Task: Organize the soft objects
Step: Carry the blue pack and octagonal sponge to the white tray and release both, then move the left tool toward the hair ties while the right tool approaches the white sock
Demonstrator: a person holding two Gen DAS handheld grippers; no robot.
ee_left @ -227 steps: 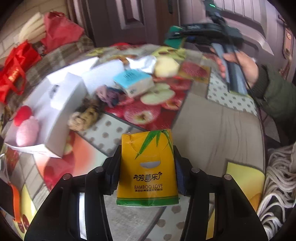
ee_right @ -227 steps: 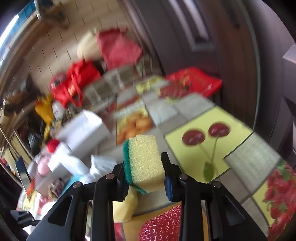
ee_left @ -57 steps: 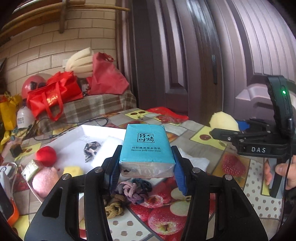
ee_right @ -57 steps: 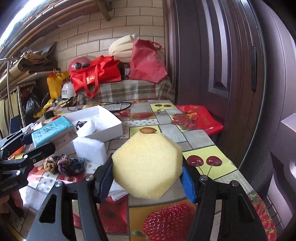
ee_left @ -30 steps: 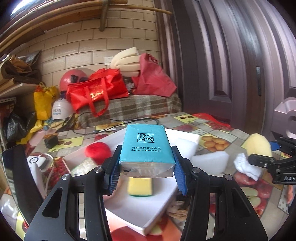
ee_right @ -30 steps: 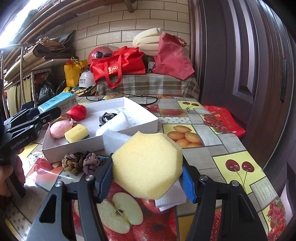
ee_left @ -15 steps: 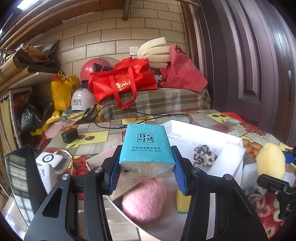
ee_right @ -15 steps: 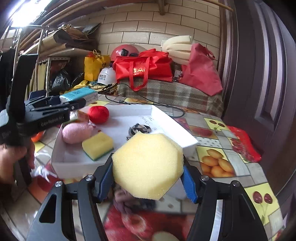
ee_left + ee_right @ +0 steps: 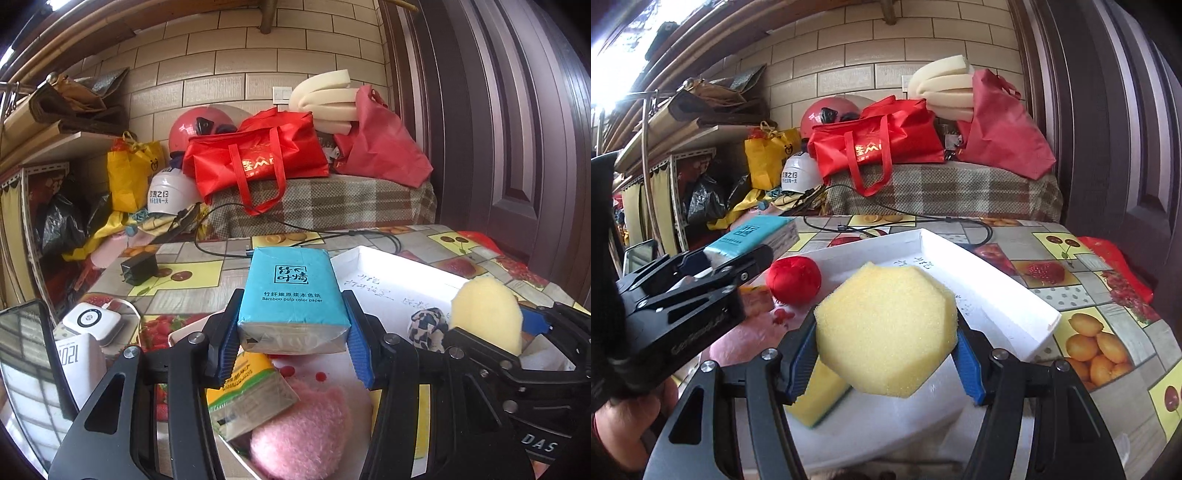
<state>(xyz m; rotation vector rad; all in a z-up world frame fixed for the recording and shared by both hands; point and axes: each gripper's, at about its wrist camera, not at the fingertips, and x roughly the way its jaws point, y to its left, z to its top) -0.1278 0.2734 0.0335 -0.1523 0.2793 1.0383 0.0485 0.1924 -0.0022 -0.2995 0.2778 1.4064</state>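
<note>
My left gripper (image 9: 291, 347) is shut on a blue tissue pack (image 9: 291, 299) and holds it above the near end of the white box (image 9: 391, 266). Below it in the box lie a yellow tissue pack (image 9: 247, 391), a pink plush ball (image 9: 299, 428) and a spotted hair tie (image 9: 428, 325). My right gripper (image 9: 886, 365) is shut on a yellow hexagonal sponge (image 9: 886, 328), held above the white box (image 9: 997, 295). A red ball (image 9: 793, 280) and a yellow-green sponge (image 9: 820, 391) lie in the box. The left gripper with its blue pack (image 9: 750, 236) shows at left.
The table has a fruit-pattern cloth (image 9: 1108, 295). A black charger (image 9: 139, 269), a cable (image 9: 295, 240) and a white power bank (image 9: 92, 321) lie behind the box. Red bags (image 9: 258, 162) and helmets sit on a plaid-covered bench (image 9: 332, 206) by the brick wall. A dark door (image 9: 498, 129) stands to the right.
Both grippers have moved closer over the white box with their loads still held. The right gripper now sits close beside the left one.
</note>
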